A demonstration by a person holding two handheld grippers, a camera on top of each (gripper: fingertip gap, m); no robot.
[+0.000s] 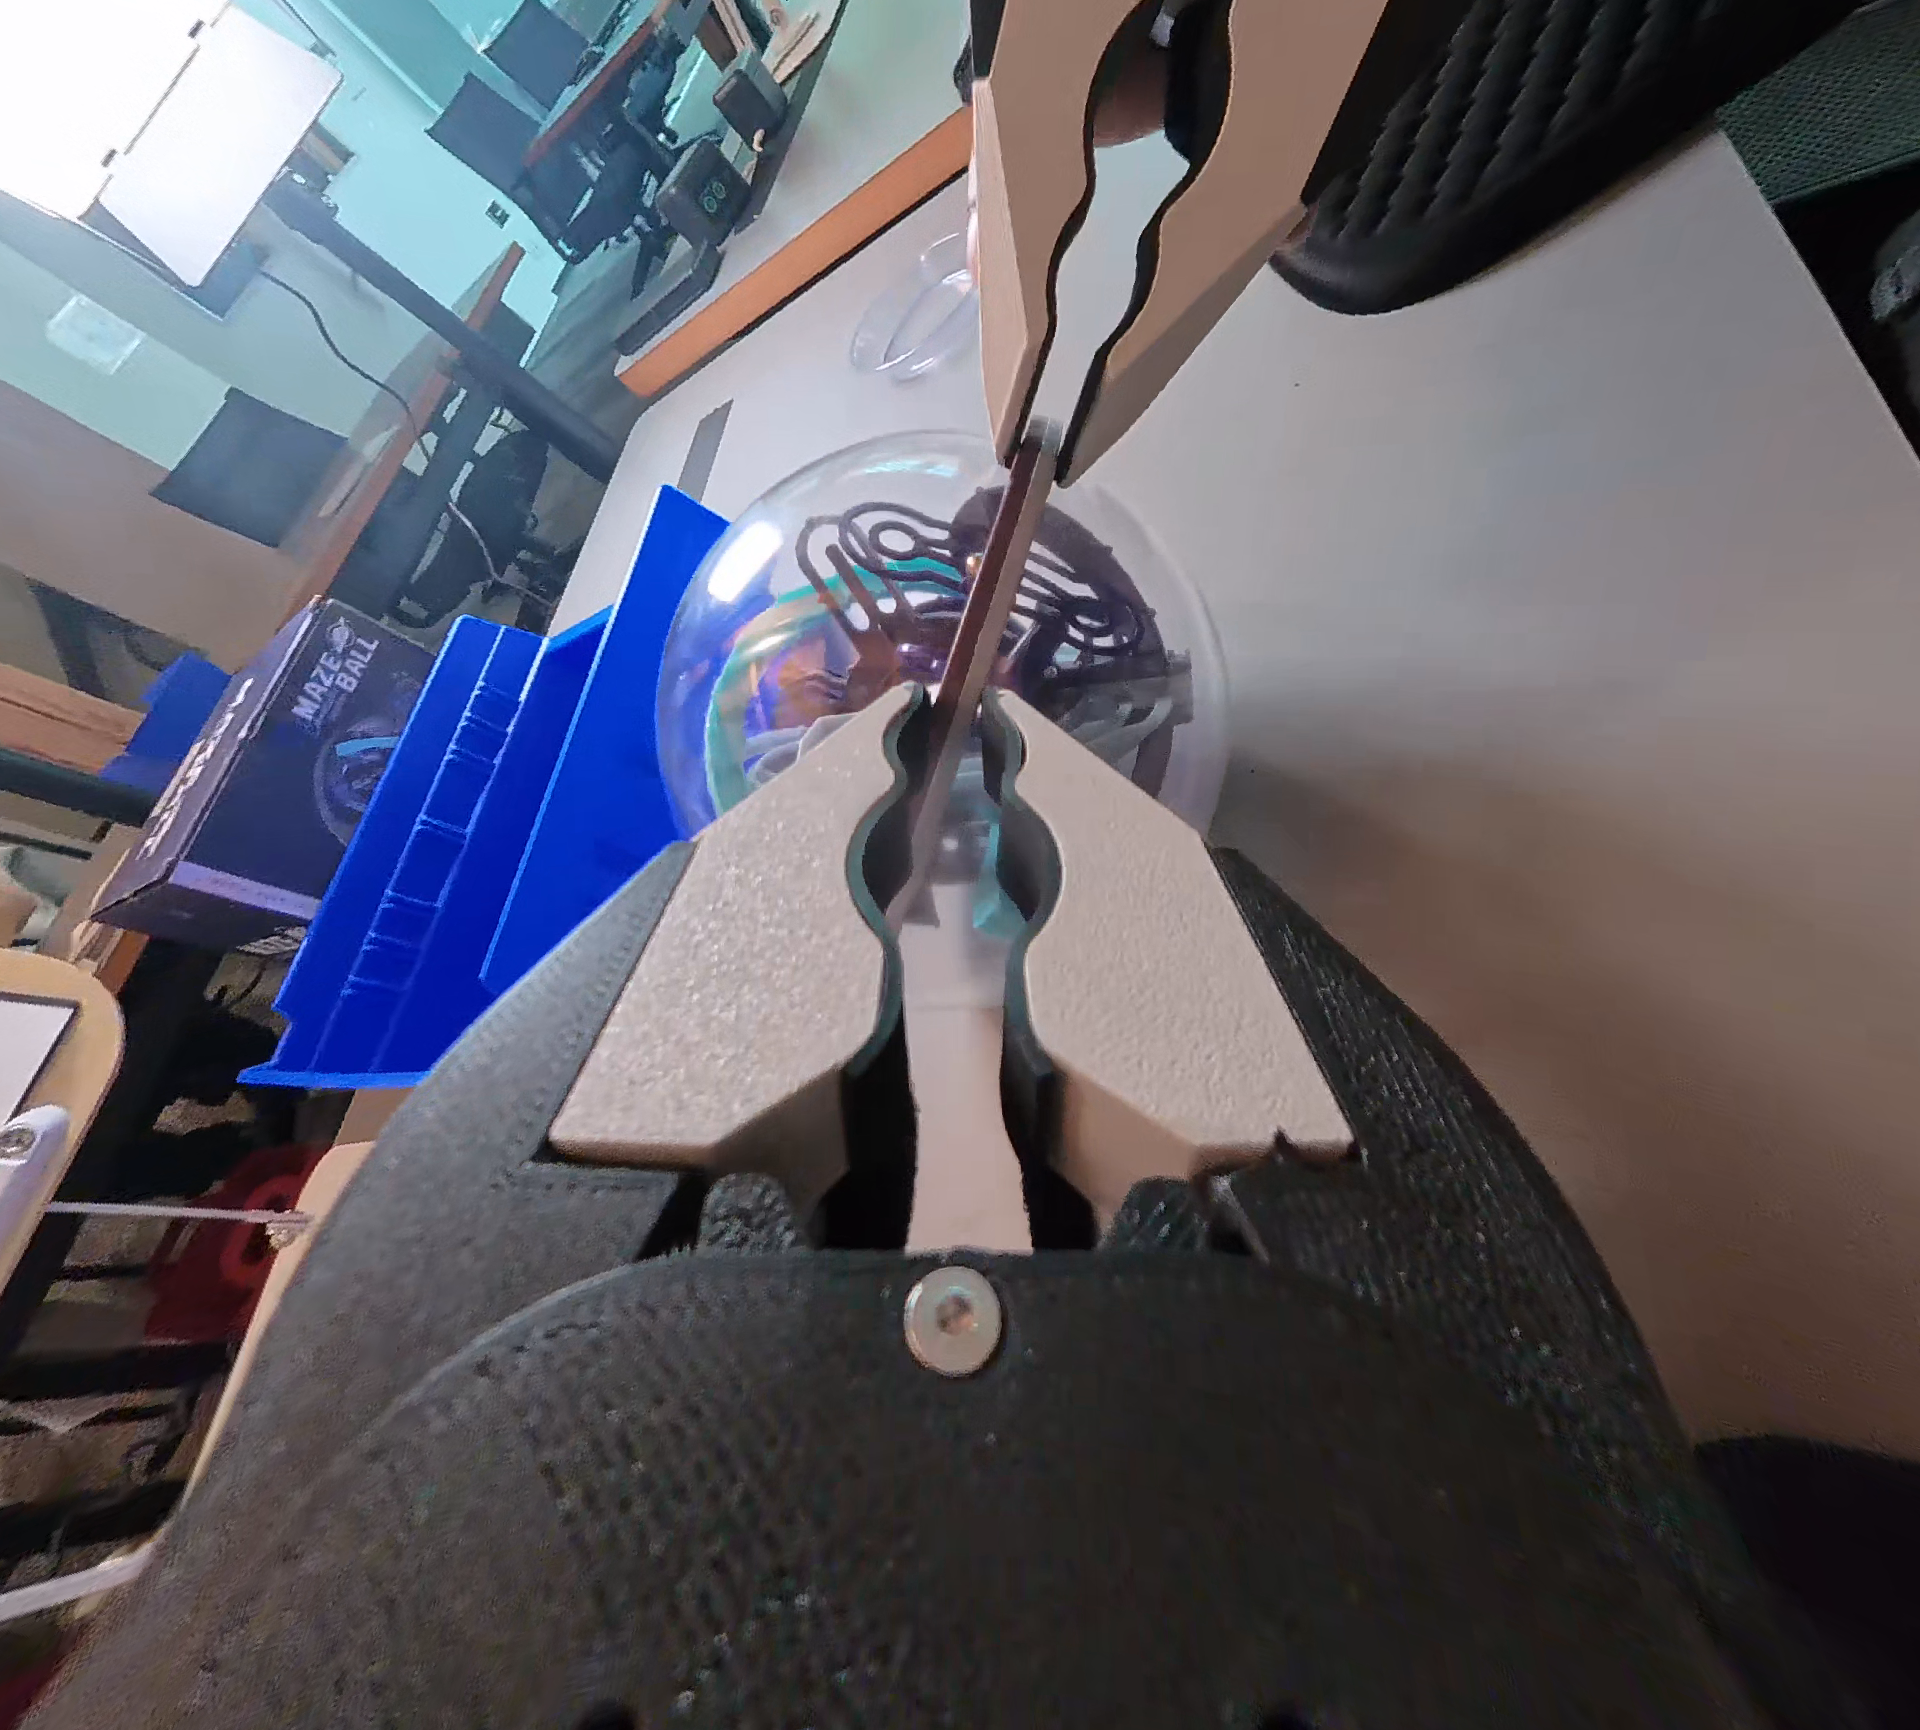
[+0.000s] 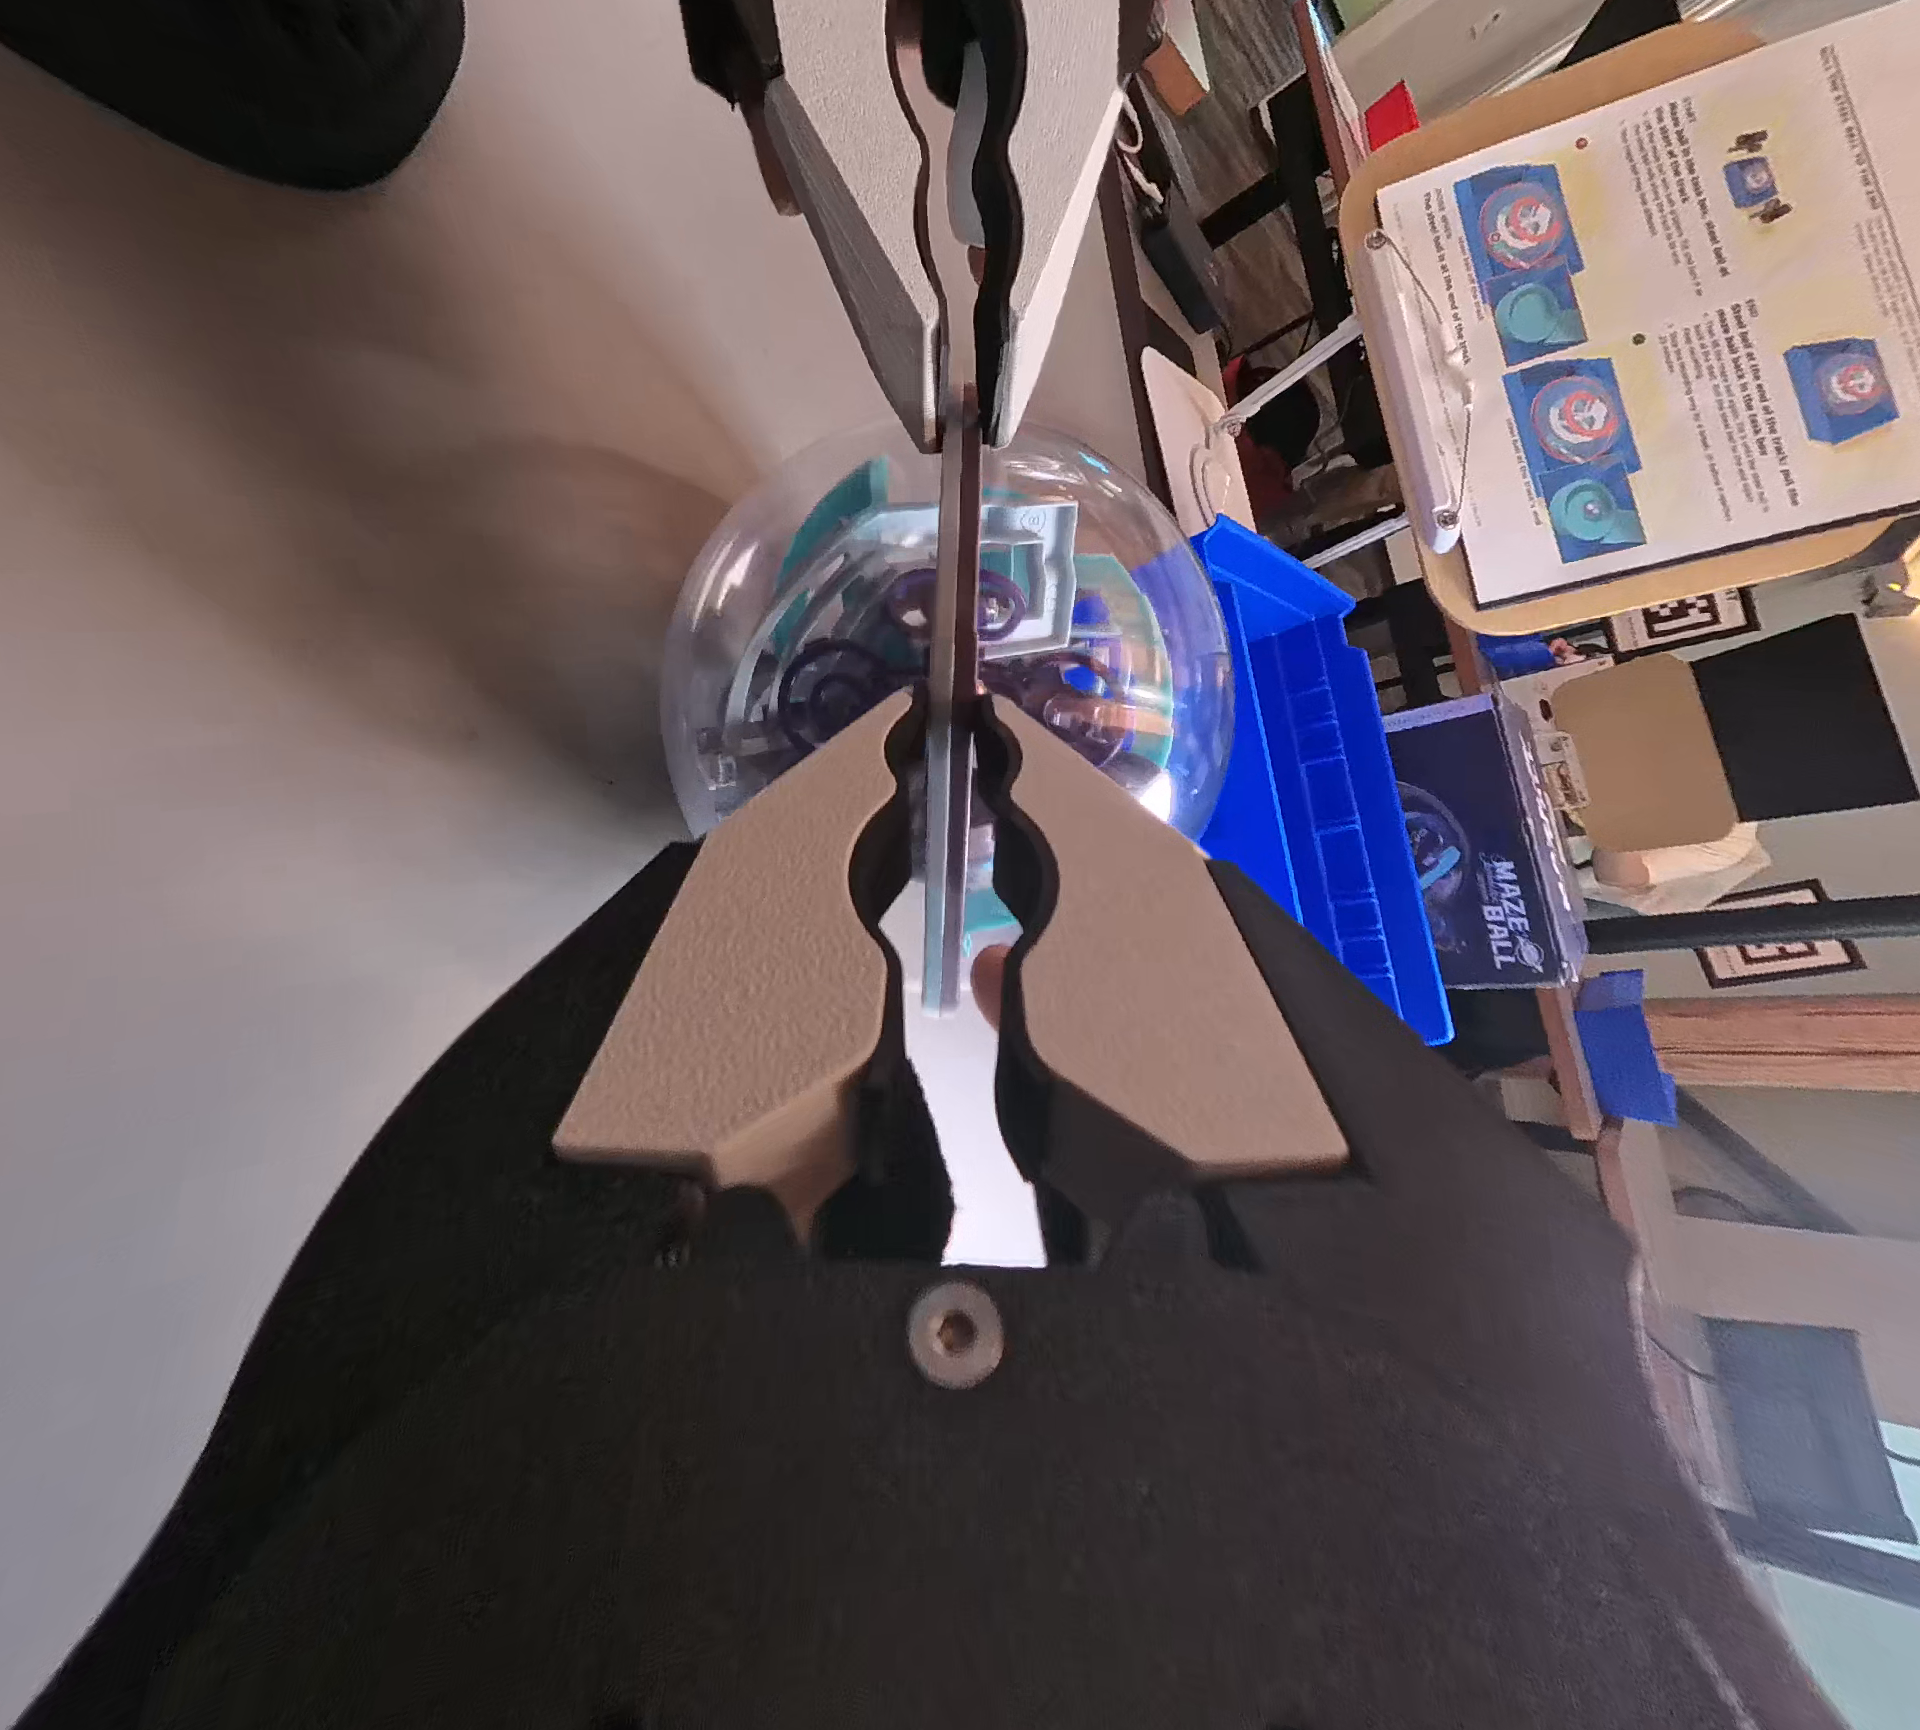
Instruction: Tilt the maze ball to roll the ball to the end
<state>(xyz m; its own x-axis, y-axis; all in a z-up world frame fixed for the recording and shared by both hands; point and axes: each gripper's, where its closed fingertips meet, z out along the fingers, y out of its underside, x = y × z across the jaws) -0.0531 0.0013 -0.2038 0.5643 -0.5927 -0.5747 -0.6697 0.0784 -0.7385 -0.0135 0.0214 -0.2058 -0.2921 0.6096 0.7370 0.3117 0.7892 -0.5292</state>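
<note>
- The left gripper (image 1: 951, 724) is closed down to a narrow slit, pinching the thin flat rim that runs around the maze ball (image 1: 831, 641).
- The right gripper (image 2: 951, 724) is clamped just as tight on the same rim from the opposite side, so the two tools face each other across the ball.
- The maze ball, a clear globe with dark purple and teal tracks inside, sits between the two sets of tips, over the pale table (image 1: 1507, 641).
- I can't make out the small ball in the tracks.
- A blue bin (image 1: 499, 807) stands just beside the ball.
- Past the bin, a dark printed box (image 1: 270, 766) sits at the table's edge.
- Farther off, a clipboard (image 2: 1621, 309) holds a printed sheet with pictures.
</note>
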